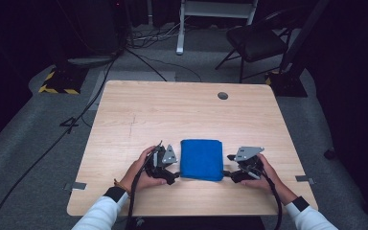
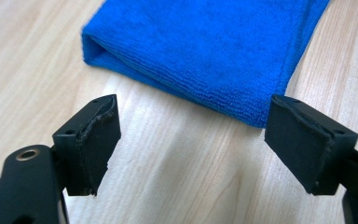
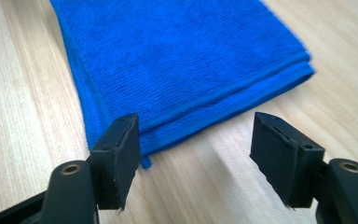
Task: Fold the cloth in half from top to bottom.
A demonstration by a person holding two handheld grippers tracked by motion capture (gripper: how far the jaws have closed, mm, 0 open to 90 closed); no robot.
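The step in hand is judged to be the release after a fold: the blue cloth (image 1: 201,159) lies folded flat near the front edge of the counter (image 1: 139,110), nothing clamped. Left gripper (image 1: 168,168) is held just left of the cloth, jaws spread wide, empty, near the cloth's corner but not pressing on it. Right gripper (image 1: 230,165) is held just right of the cloth, jaws likewise wide, empty, one pad (image 3: 121,161) just in front of the layered hem. A further fold would call for both grippers to be closed on an edge. Beyond the cloth, bare counter is seen.
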